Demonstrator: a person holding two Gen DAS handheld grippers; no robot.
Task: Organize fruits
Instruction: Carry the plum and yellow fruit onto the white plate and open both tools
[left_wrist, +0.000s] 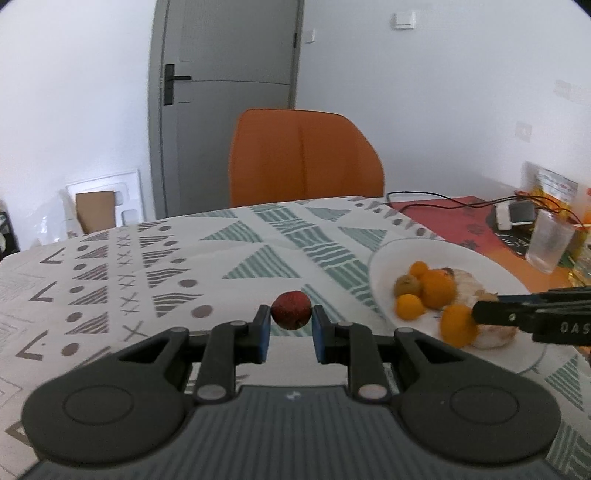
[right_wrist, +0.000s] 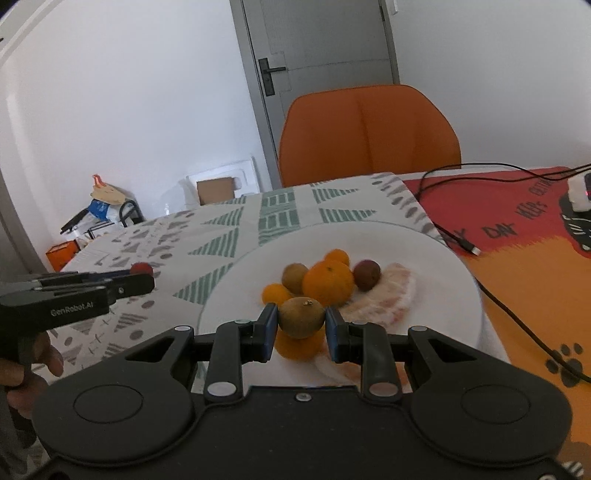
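You get soft, even daylight with faint shadows and no harsh glare. Both fisheye views bend the door (left_wrist: 225, 99) and walls outward and darken at the corners. The plate (right_wrist: 436, 266) and its fruit look slightly smeared; distant clutter stays soft.

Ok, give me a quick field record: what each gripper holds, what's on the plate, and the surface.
left gripper: shut on red fruit, above the patterned cloth
right gripper: shut on brown fruit, over the plate
plate: white; oranges, another brown fruit, a dark red fruit, peeled pale segments
beyond the plate: orange chair, black cable
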